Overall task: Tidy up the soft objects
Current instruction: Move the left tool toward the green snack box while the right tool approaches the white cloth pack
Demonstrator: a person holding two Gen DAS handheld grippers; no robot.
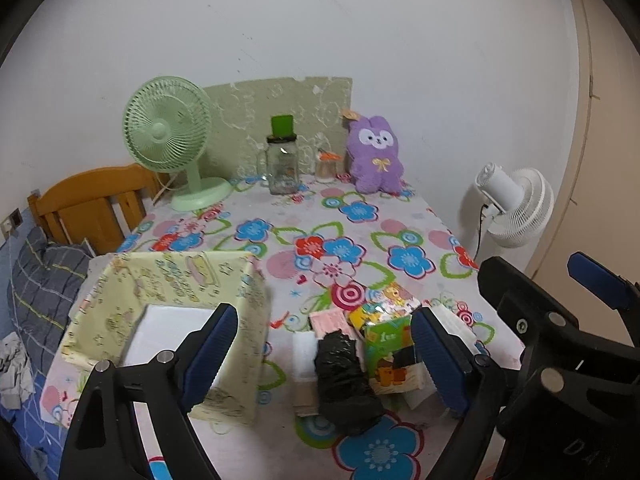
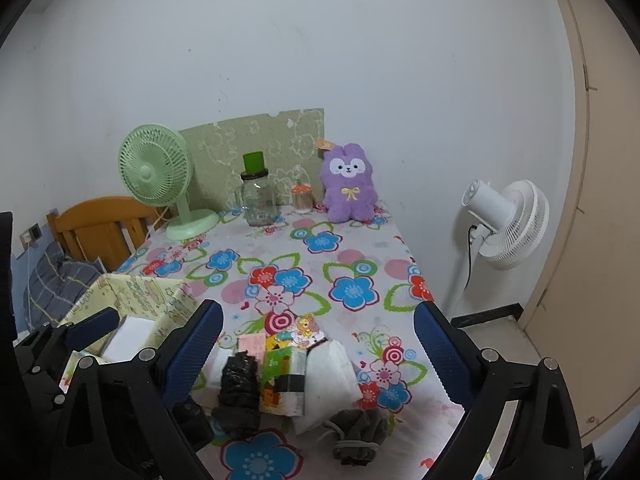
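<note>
My left gripper [image 1: 324,354] and right gripper [image 2: 318,348] hang with fingers spread wide, holding nothing. Below them, soft packets [image 2: 280,376] lie piled on the table [image 2: 352,264] beside the yellow fabric box [image 1: 176,280].

The green tissue pack [image 1: 390,354] at lower centre of the left wrist view shows a white "1" followed by small characters too blurred to read. In the right wrist view the same pack [image 2: 282,376] shows similar marks, also unreadable. Faint letters, perhaps "DA", sit on the right claw's body [image 1: 576,446] at lower right.
</note>
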